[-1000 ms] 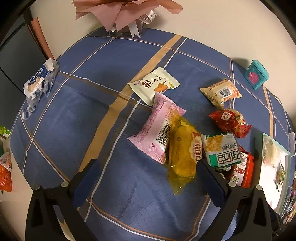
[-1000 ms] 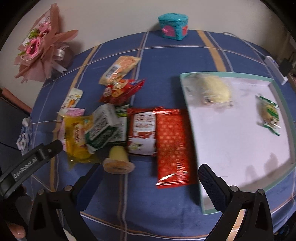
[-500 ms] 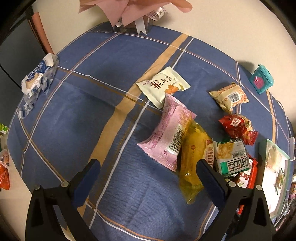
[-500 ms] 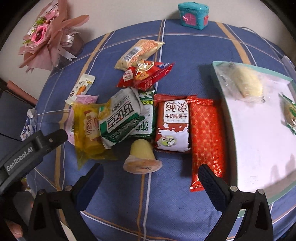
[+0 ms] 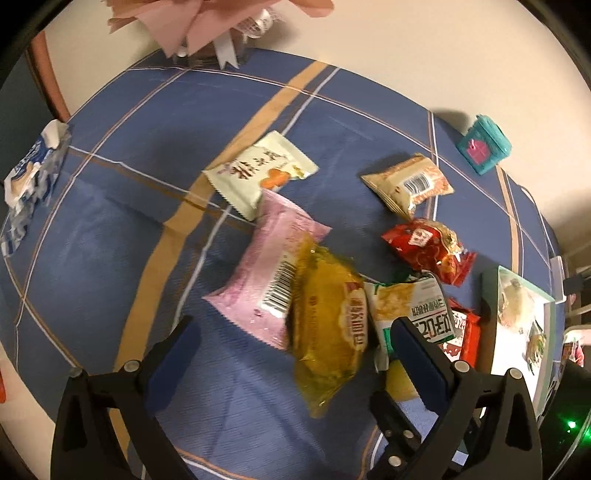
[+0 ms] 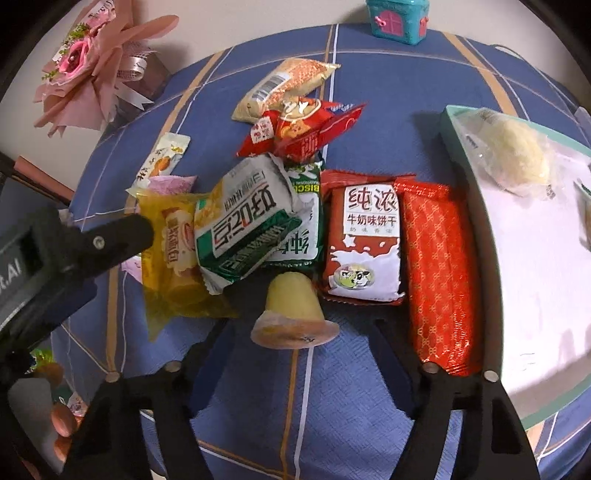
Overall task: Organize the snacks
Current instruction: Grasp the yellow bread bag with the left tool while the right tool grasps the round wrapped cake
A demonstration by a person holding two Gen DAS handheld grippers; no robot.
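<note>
Several snack packets lie bunched on a blue checked tablecloth. My right gripper [image 6: 301, 354] is open, its fingers either side of a yellow jelly cup [image 6: 293, 310] lying on its side. Behind it are a green-white biscuit pack [image 6: 243, 225], a red-white milk biscuit pack [image 6: 364, 240] and a red patterned bar [image 6: 439, 273]. My left gripper [image 5: 295, 354] is open over a yellow cake packet [image 5: 328, 332] and a pink packet [image 5: 273, 277]. A white tray [image 6: 524, 280] with a teal rim holds a pale bun [image 6: 513, 147].
A pink bouquet [image 6: 92, 62] and a teal toy house [image 6: 397, 18] stand at the back edge. A beige packet [image 5: 408, 184], a red crinkled packet [image 5: 428, 249] and a pale green sachet [image 5: 258, 171] lie further back. A blue-white pack [image 5: 29, 173] sits at the left edge.
Both grippers have moved closer to the snack pile. The right gripper has come down around the jelly cup. The left gripper now hovers nearer the yellow and pink packets.
</note>
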